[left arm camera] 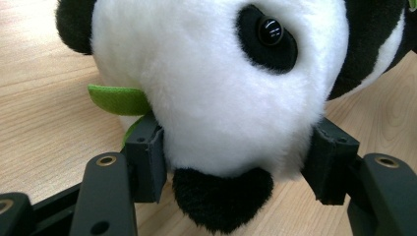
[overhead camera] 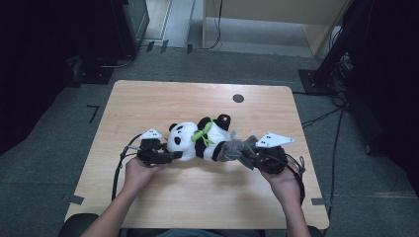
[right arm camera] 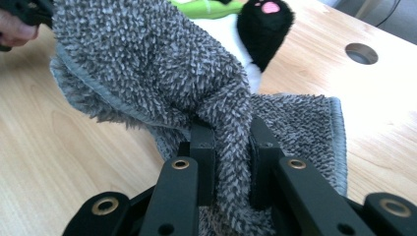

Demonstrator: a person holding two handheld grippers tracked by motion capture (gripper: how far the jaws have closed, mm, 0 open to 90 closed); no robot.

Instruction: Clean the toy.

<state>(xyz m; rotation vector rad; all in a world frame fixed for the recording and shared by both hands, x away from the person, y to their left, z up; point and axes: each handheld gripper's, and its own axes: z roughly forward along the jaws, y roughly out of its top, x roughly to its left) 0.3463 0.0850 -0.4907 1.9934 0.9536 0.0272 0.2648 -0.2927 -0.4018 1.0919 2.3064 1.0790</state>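
Note:
A black-and-white panda plush (overhead camera: 190, 140) with a green ribbon (overhead camera: 203, 131) lies on its side at the middle of the wooden table (overhead camera: 197, 197), head to the left. My left gripper (overhead camera: 170, 157) comes in from the left. Its jaws press both sides of the panda's head (left arm camera: 216, 98), so the left gripper (left arm camera: 236, 167) is shut on it. A grey fluffy cloth (overhead camera: 237, 148) drapes over the panda's lower body. My right gripper (overhead camera: 252, 158) holds it from the right. There the right gripper (right arm camera: 231, 167) is shut on a bunched fold of the cloth (right arm camera: 147, 64), with a pink-soled panda foot (right arm camera: 263, 24) beyond it.
A round cable hole (overhead camera: 238, 98) sits near the table's far edge. Grey carpet surrounds the table, with a wooden cabinet (overhead camera: 276, 15) behind and a black stand with cables (overhead camera: 326, 74) at the right. Cables trail from both grippers toward the person.

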